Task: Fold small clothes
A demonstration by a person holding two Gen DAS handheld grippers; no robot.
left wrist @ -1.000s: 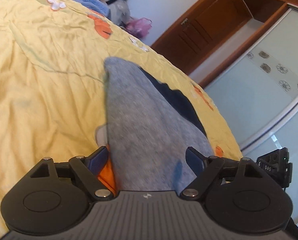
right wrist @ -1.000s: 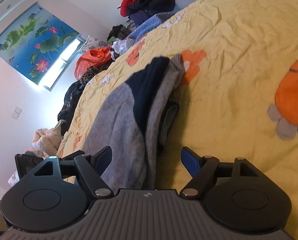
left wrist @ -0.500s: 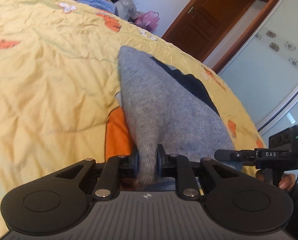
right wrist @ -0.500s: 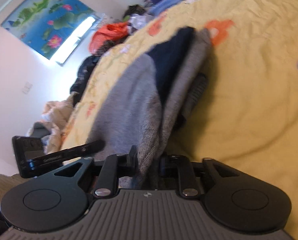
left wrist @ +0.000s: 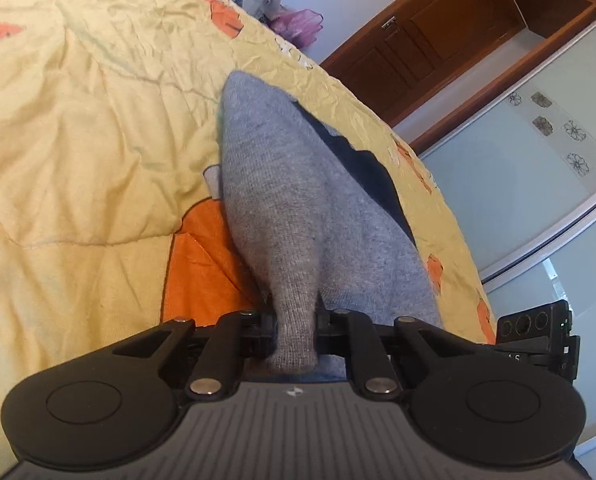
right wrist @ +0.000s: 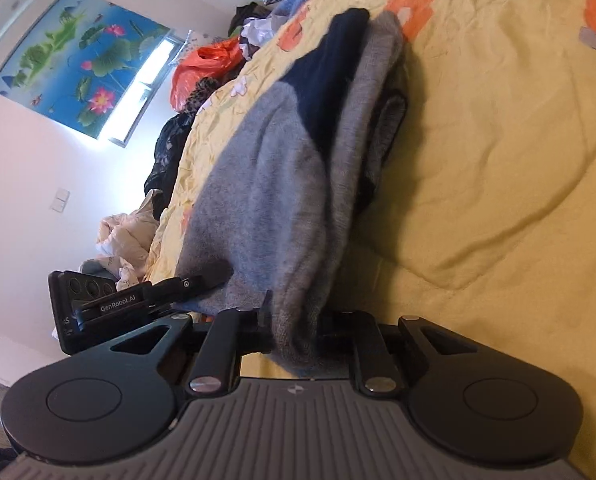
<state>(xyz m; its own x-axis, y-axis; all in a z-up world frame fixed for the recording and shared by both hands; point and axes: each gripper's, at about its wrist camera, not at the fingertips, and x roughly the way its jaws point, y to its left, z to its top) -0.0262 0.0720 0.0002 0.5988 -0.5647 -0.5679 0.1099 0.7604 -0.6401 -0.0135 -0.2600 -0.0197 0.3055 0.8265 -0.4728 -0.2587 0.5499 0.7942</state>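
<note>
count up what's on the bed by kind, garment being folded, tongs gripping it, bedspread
grey and navy knit garment: 1
tongs closing on its near edge: 2, left tongs and right tongs
yellow bedspread with orange patches: 1
total: 4

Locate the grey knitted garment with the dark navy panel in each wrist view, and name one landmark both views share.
Left wrist view: the grey knitted garment runs up the centre from the left gripper, whose closing fingers pinch its near edge.
Right wrist view: it lies centre-left, its near edge pinched in the closing fingers of the right gripper.
Shared landmark: the yellow bedspread with orange patches beneath the garment.
</note>
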